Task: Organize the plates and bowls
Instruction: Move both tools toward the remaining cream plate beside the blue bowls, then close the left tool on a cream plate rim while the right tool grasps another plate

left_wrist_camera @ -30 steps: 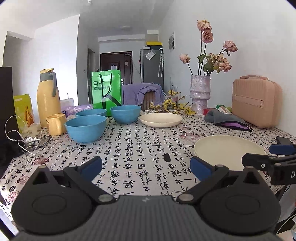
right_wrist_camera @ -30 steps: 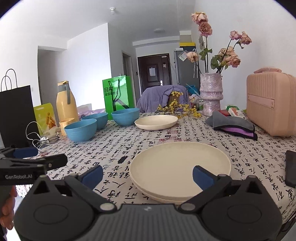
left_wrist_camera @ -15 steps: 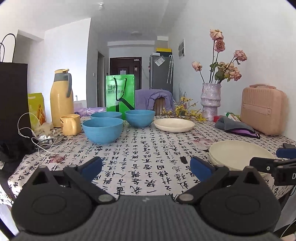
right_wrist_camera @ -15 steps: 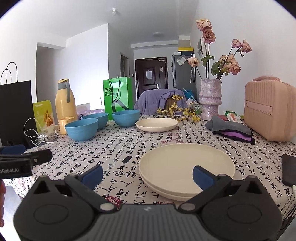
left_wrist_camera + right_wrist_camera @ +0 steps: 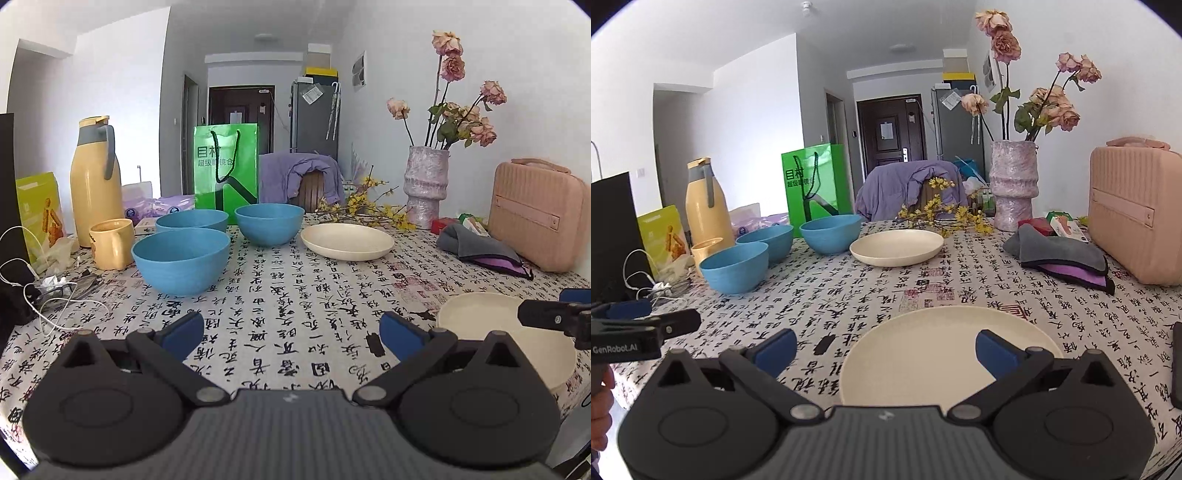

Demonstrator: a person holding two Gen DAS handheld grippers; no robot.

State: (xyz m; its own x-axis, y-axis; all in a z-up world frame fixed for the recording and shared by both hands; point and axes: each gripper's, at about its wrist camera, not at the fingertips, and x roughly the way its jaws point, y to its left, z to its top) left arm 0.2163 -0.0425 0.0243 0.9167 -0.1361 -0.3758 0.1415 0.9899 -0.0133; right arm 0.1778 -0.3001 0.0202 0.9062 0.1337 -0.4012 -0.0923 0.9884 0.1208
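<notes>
The right gripper point(image 5: 884, 347) hangs with jaws spread wide and empty — the near cream plate point(image 5: 945, 350) lies on the calligraphy tablecloth point(image 5: 923, 284) directly ahead, between the blue fingertips point(image 5: 991, 350). The left gripper point(image 5: 291, 332) is likewise released, holding nothing; only cloth lies between its jaws. Ahead and left of them stand three blue bowls point(image 5: 181, 258) close together — a second cream plate point(image 5: 347, 242) sits ahead and slightly right, near the vase of dried roses point(image 5: 424, 184).
</notes>
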